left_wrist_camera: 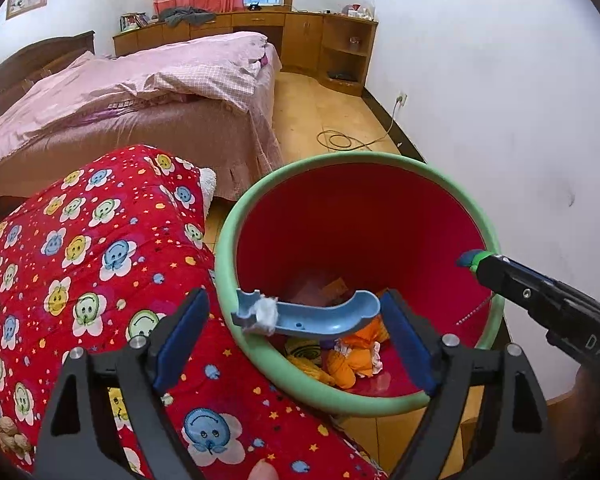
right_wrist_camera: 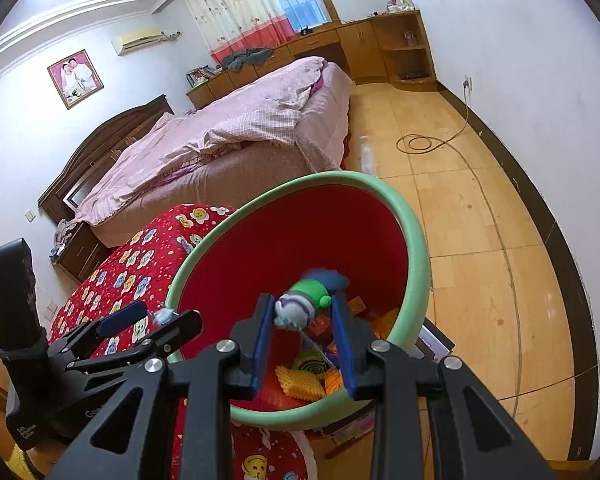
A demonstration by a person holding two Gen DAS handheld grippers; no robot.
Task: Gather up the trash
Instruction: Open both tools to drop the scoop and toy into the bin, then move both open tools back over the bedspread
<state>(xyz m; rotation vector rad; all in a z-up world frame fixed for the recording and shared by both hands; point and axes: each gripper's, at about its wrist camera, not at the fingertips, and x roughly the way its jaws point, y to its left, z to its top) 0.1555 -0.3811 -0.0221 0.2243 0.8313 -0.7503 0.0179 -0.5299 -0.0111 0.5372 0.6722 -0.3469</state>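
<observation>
1. At the left of the left wrist view lies the red quilt [left_wrist_camera: 100, 260] with smiley flowers; some nuts [left_wrist_camera: 10, 438] sit at its lower left edge.
2. My left gripper [left_wrist_camera: 296, 344] stands spread wide at bottom centre, pads clear of everything. Between its fingers, the blue curved plastic piece [left_wrist_camera: 316, 314] with a white wad [left_wrist_camera: 266, 312] stuck on it rests across the near rim of the bin [left_wrist_camera: 380, 158], half in, released rather than held.
3. The bin's red inside, centre right, already holds orange wrappers [left_wrist_camera: 348, 360] and other scraps.
4. In the right wrist view, my right gripper [right_wrist_camera: 304, 308] clamps a small knitted toy [right_wrist_camera: 300, 304] over the bin's mouth, its chain hanging down.
5. I judge this the dropping step: next I should unclench the right fingers so the toy falls in, and nudge the blue piece off the rim.
</observation>
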